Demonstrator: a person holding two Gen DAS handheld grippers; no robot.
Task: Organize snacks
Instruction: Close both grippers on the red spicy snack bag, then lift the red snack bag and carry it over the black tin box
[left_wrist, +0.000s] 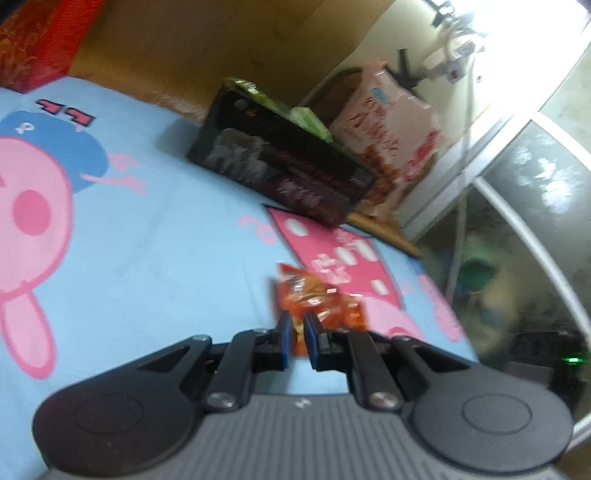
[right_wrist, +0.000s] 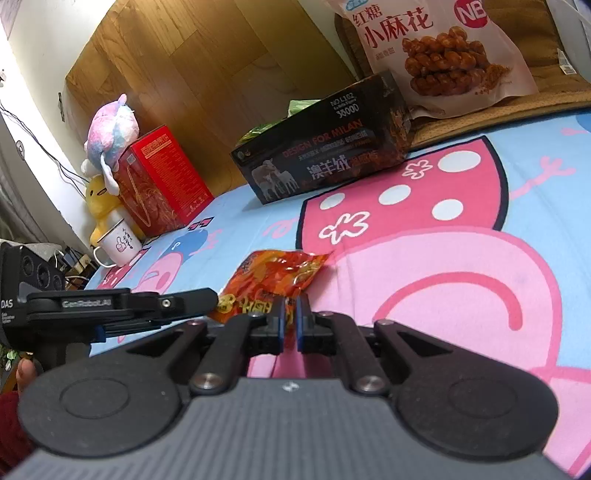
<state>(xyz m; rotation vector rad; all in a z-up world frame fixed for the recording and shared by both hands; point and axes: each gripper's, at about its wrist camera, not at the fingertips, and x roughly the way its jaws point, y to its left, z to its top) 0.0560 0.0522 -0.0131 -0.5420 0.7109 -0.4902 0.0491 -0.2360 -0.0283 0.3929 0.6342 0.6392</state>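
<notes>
An orange-red snack packet (right_wrist: 275, 278) is held over the blue cartoon bedsheet (right_wrist: 443, 280). My left gripper (left_wrist: 297, 328) is shut on one end of the packet (left_wrist: 317, 301). My right gripper (right_wrist: 289, 314) is shut on its near edge. The left gripper also shows from the side in the right wrist view (right_wrist: 122, 304), reaching the packet's left end. A dark open box (right_wrist: 325, 147) stands beyond at the sheet's far edge, with green packaging (right_wrist: 295, 109) sticking out of it. The box also shows in the left wrist view (left_wrist: 280, 166).
A large bag of twisted dough snacks (right_wrist: 436, 55) leans behind the box; it also shows in the left wrist view (left_wrist: 391, 136). A red carton (right_wrist: 162, 181), plush toys (right_wrist: 107, 147) and a white mug (right_wrist: 118, 245) stand far left. A wooden headboard (right_wrist: 207, 74) is behind.
</notes>
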